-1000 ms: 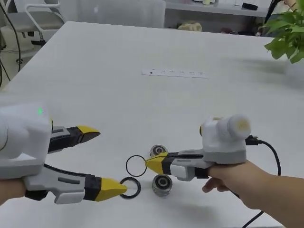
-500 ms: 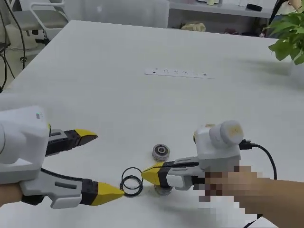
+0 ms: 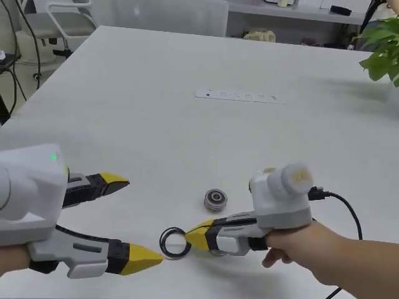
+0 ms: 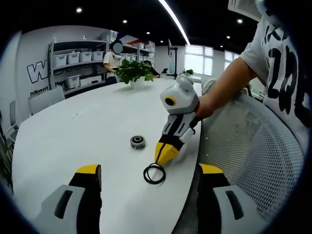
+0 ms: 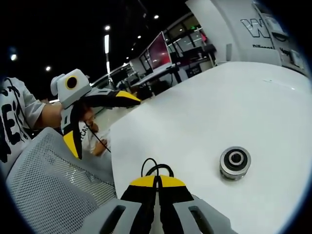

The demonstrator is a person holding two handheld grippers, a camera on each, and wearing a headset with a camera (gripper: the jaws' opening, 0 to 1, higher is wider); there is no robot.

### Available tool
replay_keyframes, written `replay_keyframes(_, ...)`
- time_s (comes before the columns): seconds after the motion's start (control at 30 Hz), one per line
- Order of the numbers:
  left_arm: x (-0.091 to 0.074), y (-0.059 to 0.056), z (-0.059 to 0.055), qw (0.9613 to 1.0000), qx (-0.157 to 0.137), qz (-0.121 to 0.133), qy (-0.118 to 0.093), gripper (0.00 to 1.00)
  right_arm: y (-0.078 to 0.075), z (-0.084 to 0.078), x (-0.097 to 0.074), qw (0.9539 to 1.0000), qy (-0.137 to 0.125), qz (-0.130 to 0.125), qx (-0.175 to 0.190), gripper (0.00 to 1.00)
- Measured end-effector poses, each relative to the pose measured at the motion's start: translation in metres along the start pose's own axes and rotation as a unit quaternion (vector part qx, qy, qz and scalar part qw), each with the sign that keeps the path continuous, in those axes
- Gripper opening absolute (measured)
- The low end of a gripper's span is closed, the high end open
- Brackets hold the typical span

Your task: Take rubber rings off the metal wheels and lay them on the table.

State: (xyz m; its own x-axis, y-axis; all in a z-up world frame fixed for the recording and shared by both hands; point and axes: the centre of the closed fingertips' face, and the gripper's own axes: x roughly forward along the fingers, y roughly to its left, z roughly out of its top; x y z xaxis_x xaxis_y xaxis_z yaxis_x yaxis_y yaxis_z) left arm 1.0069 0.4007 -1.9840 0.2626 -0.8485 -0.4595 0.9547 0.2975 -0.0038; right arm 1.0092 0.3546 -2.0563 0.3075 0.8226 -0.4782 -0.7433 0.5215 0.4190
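Black rubber rings (image 3: 162, 242) flat on table (image 3: 187, 137), right claw (image 3: 190, 232) shut, perhaps against them; left claw (image 3: 143, 219) wide, empty.

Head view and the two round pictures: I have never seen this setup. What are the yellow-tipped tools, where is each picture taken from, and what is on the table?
A person holds a two-jaw hand tool, a gripper, in each hand. The head view comes from a headset camera looking down; each round picture comes from a camera on one gripper, looking along its jaws. The left gripper is open and holds nothing. The right gripper is shut, its tip at two black rubber rings lying overlapped on the white table; whether it pinches one I cannot tell. A metal wheel sits apart, beyond them.
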Motion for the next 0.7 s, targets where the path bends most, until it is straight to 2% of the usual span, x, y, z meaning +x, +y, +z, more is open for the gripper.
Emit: replay_keyframes(0.7,0.0033,-0.0007,-0.0041,0.9999,-0.002,-0.006,0.01,0.79,-0.007,0.0019,-0.0003,0.9996,0.0,-0.019,-0.019,0.01)
